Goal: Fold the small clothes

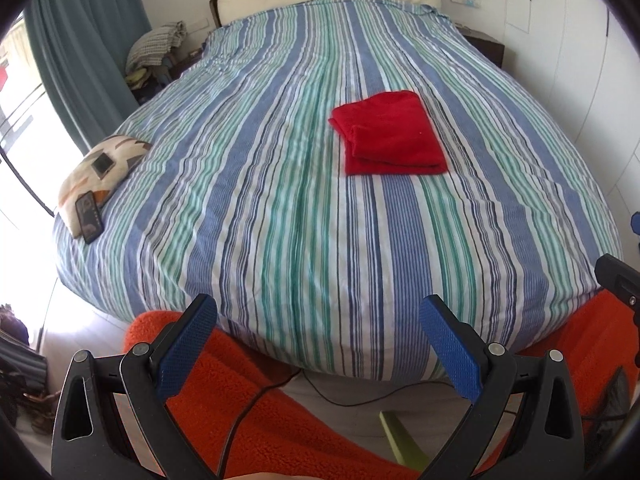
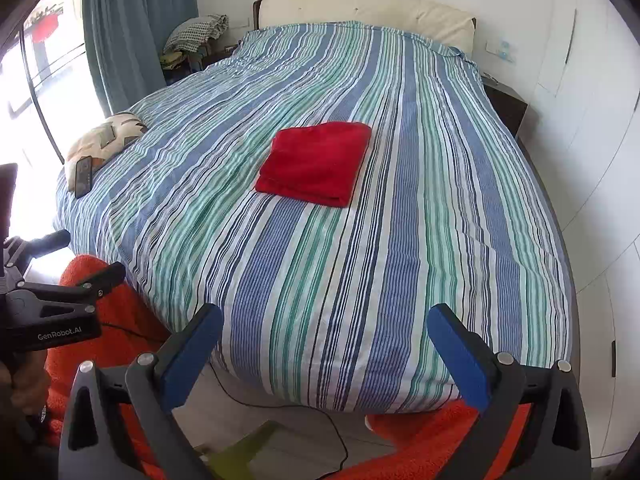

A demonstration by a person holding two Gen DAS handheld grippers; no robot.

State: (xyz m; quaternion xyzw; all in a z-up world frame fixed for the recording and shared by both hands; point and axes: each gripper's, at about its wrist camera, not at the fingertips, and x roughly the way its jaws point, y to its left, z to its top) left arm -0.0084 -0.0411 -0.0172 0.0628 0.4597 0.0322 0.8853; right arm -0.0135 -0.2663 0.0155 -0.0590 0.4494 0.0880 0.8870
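A red garment (image 1: 394, 134) lies folded into a neat rectangle on the striped bedspread (image 1: 280, 200), right of the bed's middle. It also shows in the right wrist view (image 2: 316, 162). My left gripper (image 1: 318, 312) is open and empty, held back over the foot of the bed, well short of the garment. My right gripper (image 2: 324, 320) is open and empty too, also at the foot of the bed. The left gripper's body (image 2: 52, 308) shows at the left edge of the right wrist view.
A patterned cushion (image 1: 100, 168) with a phone (image 1: 89, 216) on it lies at the bed's left edge. Orange fleece (image 1: 248, 400) and a black cable (image 1: 340, 398) are below the grippers. A curtain (image 1: 88, 40) hangs left; white wardrobes (image 2: 592, 120) stand right.
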